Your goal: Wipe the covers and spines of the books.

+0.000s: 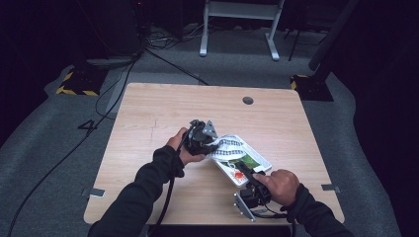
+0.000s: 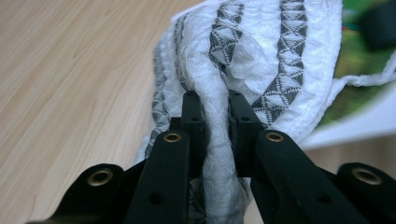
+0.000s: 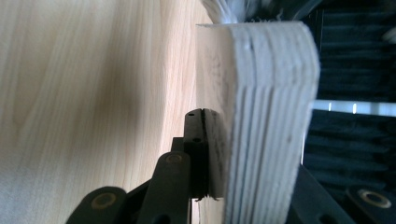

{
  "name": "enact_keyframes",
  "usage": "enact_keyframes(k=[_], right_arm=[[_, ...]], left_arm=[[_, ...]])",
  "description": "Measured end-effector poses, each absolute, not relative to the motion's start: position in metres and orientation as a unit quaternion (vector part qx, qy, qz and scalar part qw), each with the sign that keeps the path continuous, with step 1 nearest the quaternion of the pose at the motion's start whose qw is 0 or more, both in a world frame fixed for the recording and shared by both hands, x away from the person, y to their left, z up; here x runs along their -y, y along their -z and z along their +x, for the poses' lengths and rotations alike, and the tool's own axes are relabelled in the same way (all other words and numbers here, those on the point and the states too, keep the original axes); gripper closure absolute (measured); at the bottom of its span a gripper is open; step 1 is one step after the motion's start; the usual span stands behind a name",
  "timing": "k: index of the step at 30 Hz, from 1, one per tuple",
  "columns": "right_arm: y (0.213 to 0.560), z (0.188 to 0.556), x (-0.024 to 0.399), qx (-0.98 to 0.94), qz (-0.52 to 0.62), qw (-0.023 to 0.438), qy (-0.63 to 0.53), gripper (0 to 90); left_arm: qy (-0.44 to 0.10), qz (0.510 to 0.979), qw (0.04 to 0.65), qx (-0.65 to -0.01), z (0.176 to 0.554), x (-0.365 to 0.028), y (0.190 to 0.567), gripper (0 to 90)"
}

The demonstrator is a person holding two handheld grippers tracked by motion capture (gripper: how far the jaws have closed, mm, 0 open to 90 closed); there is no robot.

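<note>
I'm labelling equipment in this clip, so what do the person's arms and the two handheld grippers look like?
Both forearms wear dark long sleeves with ribbed cuffs. The left gripper is black with a grey three-cornered plate on top and a black cable trailing back. The right gripper is black too, with a grey plate near its rear. Their jaws are matte black bars with brass-coloured rivets.

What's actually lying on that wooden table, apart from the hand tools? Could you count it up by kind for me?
Cloth, white with grey patterned stripes: 1
Book, white-edged with a green and red cover: 1
Total: 2
</note>
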State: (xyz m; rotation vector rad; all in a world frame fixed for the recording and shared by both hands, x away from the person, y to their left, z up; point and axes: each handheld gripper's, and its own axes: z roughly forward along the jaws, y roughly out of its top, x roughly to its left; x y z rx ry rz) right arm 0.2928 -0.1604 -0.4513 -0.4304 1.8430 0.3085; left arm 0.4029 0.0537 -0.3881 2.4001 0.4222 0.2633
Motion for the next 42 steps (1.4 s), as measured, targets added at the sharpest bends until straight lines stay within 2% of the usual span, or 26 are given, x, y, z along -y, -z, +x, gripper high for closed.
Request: enact_keyframes(k=[13,18,20,23,28,34,36,40,42], right_arm=[[0.455,0.311,0.169,-0.798,-0.153,0.573,-0.110,79.2],[0.454,0.312,0.170,-0.796,-0.152,0.577,-0.105,79.2],[0.453,0.312,0.171,-0.795,-0.150,0.578,-0.106,79.2],[0.454,0.312,0.170,-0.794,-0.151,0.580,-0.105,79.2],[0.452,0.307,0.169,-0.789,-0.158,0.583,-0.112,79.2],[0.454,0.301,0.165,-0.787,-0.169,0.583,-0.112,79.1],[0.452,0.297,0.164,-0.783,-0.177,0.586,-0.113,79.1],[0.451,0.294,0.164,-0.778,-0.180,0.590,-0.119,79.2],[0.450,0.291,0.162,-0.774,-0.185,0.592,-0.125,79.2]], left_arm=[[-0.081,0.927,0.359,-0.079,0.357,-0.015,0.372,80.3],[-0.061,0.922,0.377,-0.068,0.355,-0.009,0.370,80.3],[-0.069,0.923,0.372,-0.067,0.356,-0.009,0.370,80.3],[-0.075,0.925,0.364,-0.081,0.363,-0.013,0.372,80.5],[-0.078,0.919,0.350,-0.163,0.406,-0.038,0.389,80.6],[-0.089,0.917,0.330,-0.207,0.434,-0.056,0.401,80.5],[-0.079,0.908,0.334,-0.239,0.447,-0.068,0.406,80.5],[-0.078,0.907,0.328,-0.253,0.455,-0.073,0.410,80.5],[-0.055,0.898,0.348,-0.262,0.463,-0.077,0.411,80.5]])
